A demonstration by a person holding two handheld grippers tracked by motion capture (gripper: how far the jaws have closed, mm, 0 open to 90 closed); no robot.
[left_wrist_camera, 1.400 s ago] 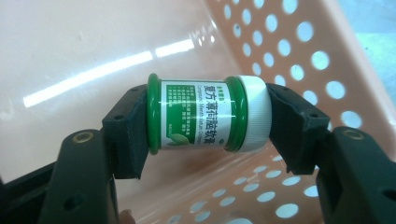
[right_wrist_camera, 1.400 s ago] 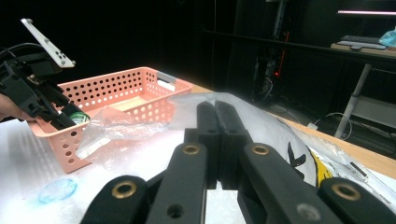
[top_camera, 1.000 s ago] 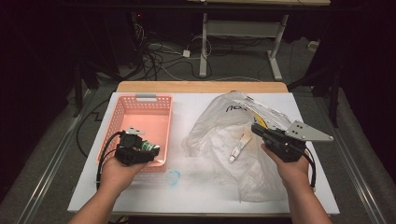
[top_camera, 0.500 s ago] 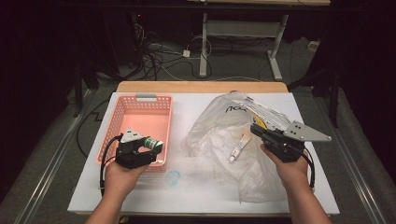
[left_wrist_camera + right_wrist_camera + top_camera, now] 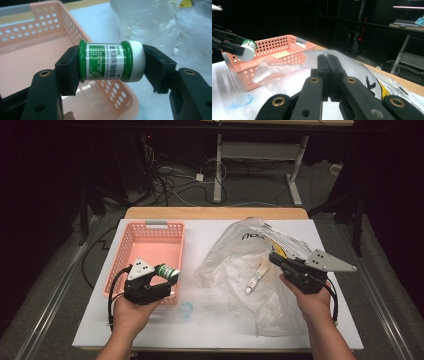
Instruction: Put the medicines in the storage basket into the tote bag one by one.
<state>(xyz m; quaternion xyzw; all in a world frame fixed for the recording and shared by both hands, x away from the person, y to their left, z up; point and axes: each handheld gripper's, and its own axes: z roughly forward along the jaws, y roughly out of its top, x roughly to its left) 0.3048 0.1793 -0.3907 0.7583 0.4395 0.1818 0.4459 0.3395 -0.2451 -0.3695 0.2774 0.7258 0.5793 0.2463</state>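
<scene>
The basket [image 5: 150,245] sits at the table's [image 5: 210,330] left; over its near right corner the left gripper [image 5: 167,274] clamps a green jar [image 5: 110,61] end to end, one jaw on its base, the other on its white cap, the jar lying sideways and clear of the basket; a blue smear [image 5: 185,310] marks the table just beside it; right of that lies a clear bag [image 5: 240,270] with a small tube [image 5: 255,277] on it; the right gripper [image 5: 327,60] rests at the bag's right side, jaws pressed together, holding nothing.
</scene>
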